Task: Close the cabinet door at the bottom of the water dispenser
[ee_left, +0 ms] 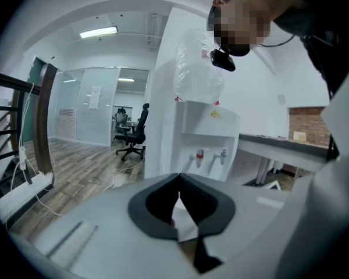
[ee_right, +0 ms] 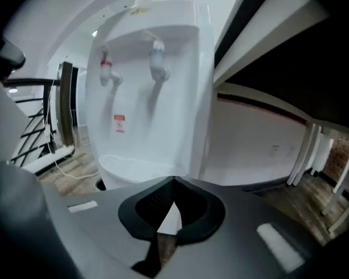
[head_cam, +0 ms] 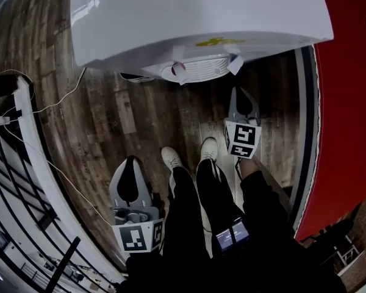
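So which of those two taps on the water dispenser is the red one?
The left tap as you face the water dispenser: it has a red collar, while the right tap shows no red.

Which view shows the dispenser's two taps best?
The right gripper view: the red tap and blue tap are near and large. The left gripper view shows them small; the head view only from above.
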{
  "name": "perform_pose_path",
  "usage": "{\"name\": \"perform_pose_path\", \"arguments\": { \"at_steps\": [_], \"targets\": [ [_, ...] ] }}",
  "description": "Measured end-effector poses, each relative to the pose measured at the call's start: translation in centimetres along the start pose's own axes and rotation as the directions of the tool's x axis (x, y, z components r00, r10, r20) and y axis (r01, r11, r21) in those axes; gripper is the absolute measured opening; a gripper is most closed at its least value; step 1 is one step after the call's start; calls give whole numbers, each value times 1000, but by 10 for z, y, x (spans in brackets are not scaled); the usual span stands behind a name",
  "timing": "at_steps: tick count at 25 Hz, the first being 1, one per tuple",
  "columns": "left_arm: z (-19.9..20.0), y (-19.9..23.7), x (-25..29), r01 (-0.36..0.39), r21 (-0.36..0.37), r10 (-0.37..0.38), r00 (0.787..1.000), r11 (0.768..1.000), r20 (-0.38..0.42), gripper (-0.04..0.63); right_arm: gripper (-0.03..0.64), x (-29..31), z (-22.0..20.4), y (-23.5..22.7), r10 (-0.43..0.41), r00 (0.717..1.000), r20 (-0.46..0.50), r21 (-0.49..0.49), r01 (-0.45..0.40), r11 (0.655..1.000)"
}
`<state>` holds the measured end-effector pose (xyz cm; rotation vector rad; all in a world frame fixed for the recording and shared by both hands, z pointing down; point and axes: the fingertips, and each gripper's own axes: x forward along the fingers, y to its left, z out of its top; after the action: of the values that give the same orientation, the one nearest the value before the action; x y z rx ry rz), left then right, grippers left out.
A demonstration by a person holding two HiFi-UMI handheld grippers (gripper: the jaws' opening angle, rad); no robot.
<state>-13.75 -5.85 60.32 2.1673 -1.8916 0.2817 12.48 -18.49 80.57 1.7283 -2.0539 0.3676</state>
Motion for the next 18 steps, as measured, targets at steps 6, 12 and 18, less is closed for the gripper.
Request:
{"name": "perform_pose_path", "arguments": {
  "at_steps": [6,12,18],
  "targets": [
    [53,-18,13,10,45,-11,999,999,30,6,-2,-105,116,18,87,980,178,193,-122,974],
    [187,-38,-12,64,85,-75,988,994,135,6,-2,-212,280,19,117,941,316,163,-176,971],
    [293,-37,-56,93,83,-110,966,992,234,6,-2,-286,405,9,100,894,436,90,-154,984]
  ]
}}
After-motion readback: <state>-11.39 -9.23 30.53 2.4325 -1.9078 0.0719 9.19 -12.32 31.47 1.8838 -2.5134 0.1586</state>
